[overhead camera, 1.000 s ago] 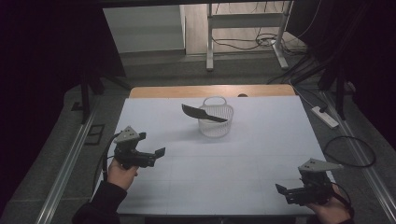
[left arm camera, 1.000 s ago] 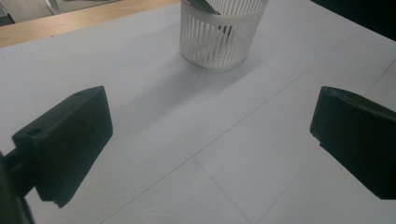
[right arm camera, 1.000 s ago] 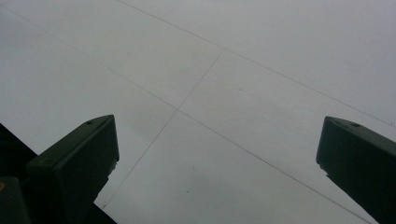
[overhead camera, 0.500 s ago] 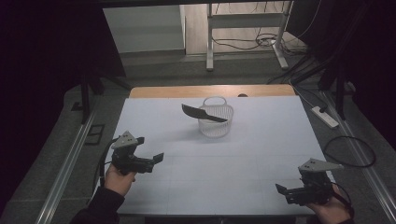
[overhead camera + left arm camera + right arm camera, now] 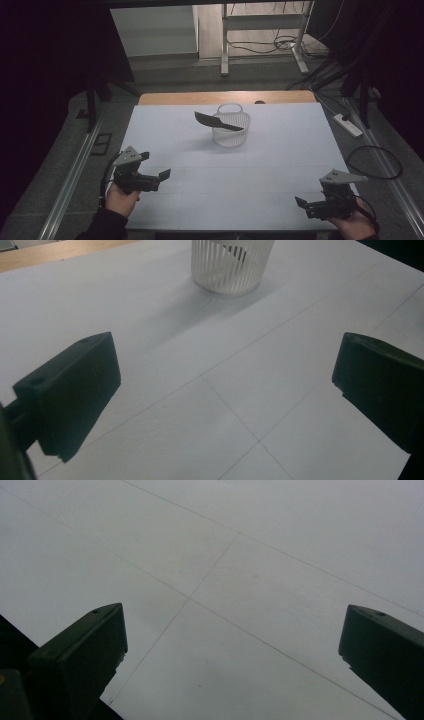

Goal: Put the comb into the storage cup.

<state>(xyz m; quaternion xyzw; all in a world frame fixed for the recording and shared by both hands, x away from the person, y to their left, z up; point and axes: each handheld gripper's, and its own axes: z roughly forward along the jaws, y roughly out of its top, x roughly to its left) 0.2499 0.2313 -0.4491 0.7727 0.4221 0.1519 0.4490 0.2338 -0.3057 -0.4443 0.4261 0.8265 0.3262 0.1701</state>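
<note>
Left gripper [image 5: 161, 178] and right gripper [image 5: 302, 203] both hover at the near edge of the white table [image 5: 280, 150], fingers [image 5: 75, 390] spread apart, nothing held. Well ahead of the left fingers sits the white slatted plastic basket [image 5: 231, 129], a flat black spatula-like blade [image 5: 217, 121] resting across its rim, sticking out one side. Risk, as I judge it: the light basket tips or slides if a finger knocks the overhanging blade; the thin blade may slip out of a shallow pinch.

Table [image 5: 200, 200]: white top, ruled by thin grid lines; bare wooden strip along far edge.
Basket [image 5: 231, 131]: white, slatted, upright on far middle of top.
Dark blade-like piece [image 5: 216, 121]: lying across basket rim, tilted.
</note>
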